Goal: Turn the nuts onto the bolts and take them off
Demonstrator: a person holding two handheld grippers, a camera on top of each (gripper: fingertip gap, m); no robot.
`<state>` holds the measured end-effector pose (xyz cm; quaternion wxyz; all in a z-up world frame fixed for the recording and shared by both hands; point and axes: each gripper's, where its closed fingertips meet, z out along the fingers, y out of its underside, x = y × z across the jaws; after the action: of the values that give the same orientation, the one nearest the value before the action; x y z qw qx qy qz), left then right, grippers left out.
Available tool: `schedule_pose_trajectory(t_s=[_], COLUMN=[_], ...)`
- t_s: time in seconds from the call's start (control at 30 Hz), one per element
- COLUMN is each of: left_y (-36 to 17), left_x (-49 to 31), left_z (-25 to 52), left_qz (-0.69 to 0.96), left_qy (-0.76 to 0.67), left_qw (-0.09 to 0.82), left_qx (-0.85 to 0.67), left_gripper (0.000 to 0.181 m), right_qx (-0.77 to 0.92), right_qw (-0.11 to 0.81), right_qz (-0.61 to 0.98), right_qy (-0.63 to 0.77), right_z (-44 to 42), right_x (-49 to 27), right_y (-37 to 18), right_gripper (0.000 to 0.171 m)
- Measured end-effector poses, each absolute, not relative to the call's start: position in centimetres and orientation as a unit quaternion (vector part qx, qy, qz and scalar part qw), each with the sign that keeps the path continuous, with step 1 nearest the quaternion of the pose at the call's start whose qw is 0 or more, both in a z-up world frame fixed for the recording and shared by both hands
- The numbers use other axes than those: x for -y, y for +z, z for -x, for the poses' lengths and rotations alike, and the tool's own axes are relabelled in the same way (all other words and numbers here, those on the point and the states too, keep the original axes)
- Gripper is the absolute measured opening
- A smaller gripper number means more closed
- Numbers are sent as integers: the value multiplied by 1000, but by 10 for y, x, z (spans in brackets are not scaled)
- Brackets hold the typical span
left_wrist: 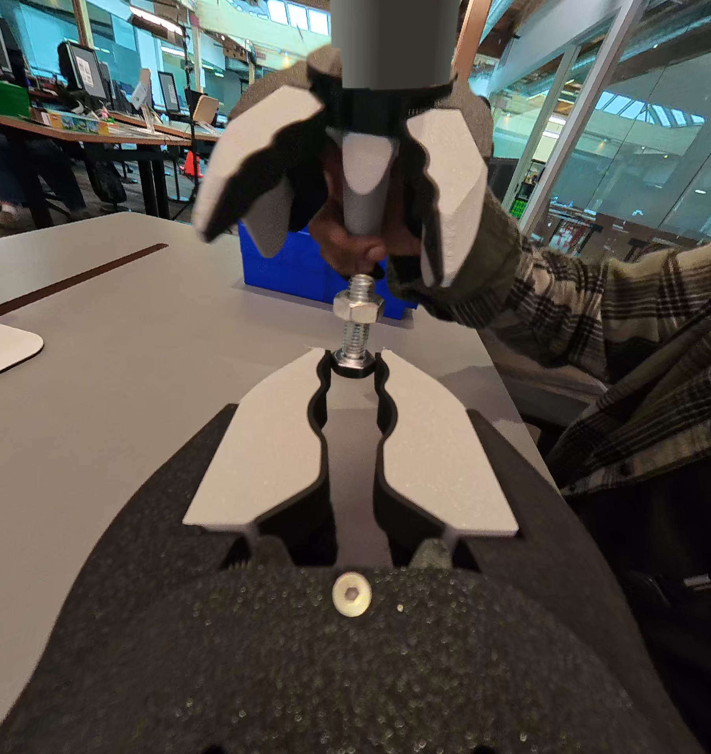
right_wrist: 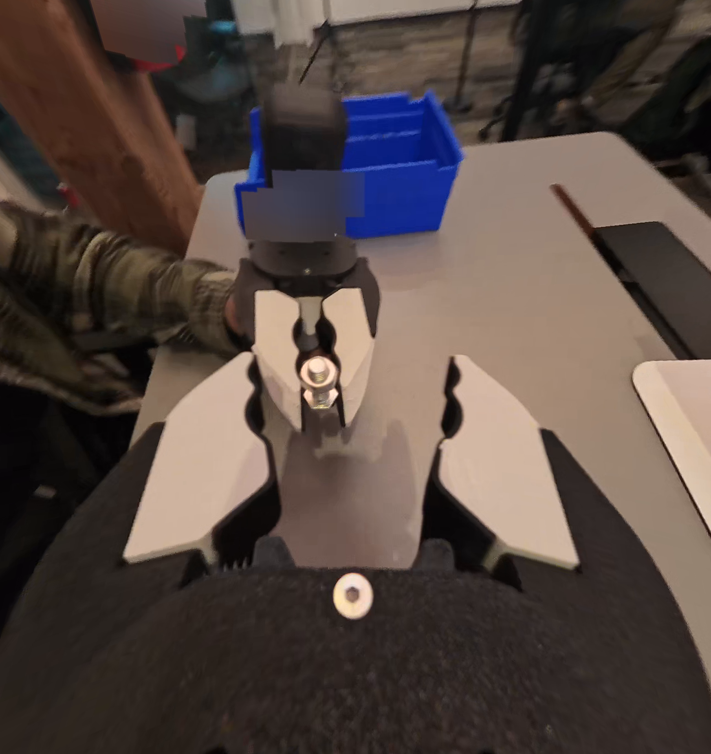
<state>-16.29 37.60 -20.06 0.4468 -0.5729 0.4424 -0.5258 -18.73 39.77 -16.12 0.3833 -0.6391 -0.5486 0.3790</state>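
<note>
My left gripper (left_wrist: pixel 352 359) is shut on the hex head of a silver bolt (left_wrist: pixel 356 338) and holds it above the grey table (left_wrist: pixel 141 387). The threaded shaft points away from it, toward my right gripper. A silver hex nut (left_wrist: pixel 358 308) sits partway along the thread. My right gripper (right_wrist: pixel 352 361) is wide open, facing the bolt's free end. The nut (right_wrist: pixel 316 372) lies about level with its fingertips (right_wrist: pixel 468 387), in the gap, touching neither. The right wrist view shows the left gripper (right_wrist: pixel 321 420) pinching the bolt head (right_wrist: pixel 320 403). The left wrist view shows the open right gripper (left_wrist: pixel 321 253).
A blue plastic bin (right_wrist: pixel 398 196) stands on the table behind the grippers and also shows in the left wrist view (left_wrist: pixel 288 265). A white board (right_wrist: pixel 692 428) and a black flat object (right_wrist: pixel 672 277) lie to the side. A person's plaid sleeve (left_wrist: pixel 590 306) reaches in at the table edge. Tip to tip, the grippers are about 5 cm apart.
</note>
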Motion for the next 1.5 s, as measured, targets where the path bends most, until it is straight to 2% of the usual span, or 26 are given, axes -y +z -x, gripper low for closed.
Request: schedule_pose_trajectory(t_s=[0.13, 0.17, 0.23, 0.37, 0.47, 0.53, 0.57, 0.6, 0.73, 0.83, 0.87, 0.9, 0.93, 1.07, 1.2, 1.23, 1.3, 1.5], left_y=[-194, -193, -189, -186, -184, -185, -186, -188, -194, -194, -195, -197, -197, -197, -198, -198, -198, -195], left_x=[-372, -371, -369, -370, -369, -368, -367, -367, -371, -370, -370, -371, -371, -374, -371, -370, -372, -371], left_z=[163, 164, 167, 169, 166, 166, 166, 167, 166, 164, 164, 165, 167, 170, 166, 166, 169, 169], left_qz=[552, 548, 538, 531, 526, 527, 528, 529, 541, 540, 542, 548, 547, 548, 548, 548, 550, 544], left_qy=[-543, -544, -550, -568, -579, -577, -575, -573, -568, -567, -563, -556, -557, -557, -555, -553, -551, -558], left_qw=[462, 467, 475, 475, 474, 474, 474, 473, 467, 466, 468, 470, 471, 472, 470, 471, 475, 475], left_qx=[-433, -430, -427, -412, -405, -406, -408, -409, -407, -411, -412, -411, -411, -408, -414, -414, -410, -409], left_gripper=[20, 20, 20, 20, 20, 20, 20, 20, 20, 20, 20, 20, 20, 20, 20, 20, 20, 20], right_qx=[484, 469, 431, 390, 416, 389, 366, 346, 348, 382, 377, 364, 350, 342, 375, 373, 364, 381], right_qw=[448, 463, 498, 515, 497, 514, 528, 537, 519, 502, 507, 514, 525, 528, 508, 515, 516, 519], right_qz=[665, 670, 682, 648, 650, 675, 682, 682, 651, 666, 678, 686, 686, 666, 667, 673, 681, 653], right_qy=[349, 342, 319, 404, 396, 360, 350, 357, 430, 398, 376, 365, 361, 400, 394, 378, 371, 399], right_z=[182, 175, 152, 158, 181, 166, 152, 141, 160, 178, 172, 161, 150, 153, 179, 175, 162, 175], right_x=[-416, -422, -437, -425, -413, -430, -439, -443, -422, -418, -425, -431, -436, -426, -418, -423, -428, -413], right_y=[-167, -166, -161, -140, -157, -165, -165, -162, -154, -173, -178, -179, -176, -164, -175, -177, -177, -165], right_gripper=[101, 110, 107, 109, 117, 118, 109, 108, 112, 114, 121, 118, 107, 109, 112, 118, 112, 112])
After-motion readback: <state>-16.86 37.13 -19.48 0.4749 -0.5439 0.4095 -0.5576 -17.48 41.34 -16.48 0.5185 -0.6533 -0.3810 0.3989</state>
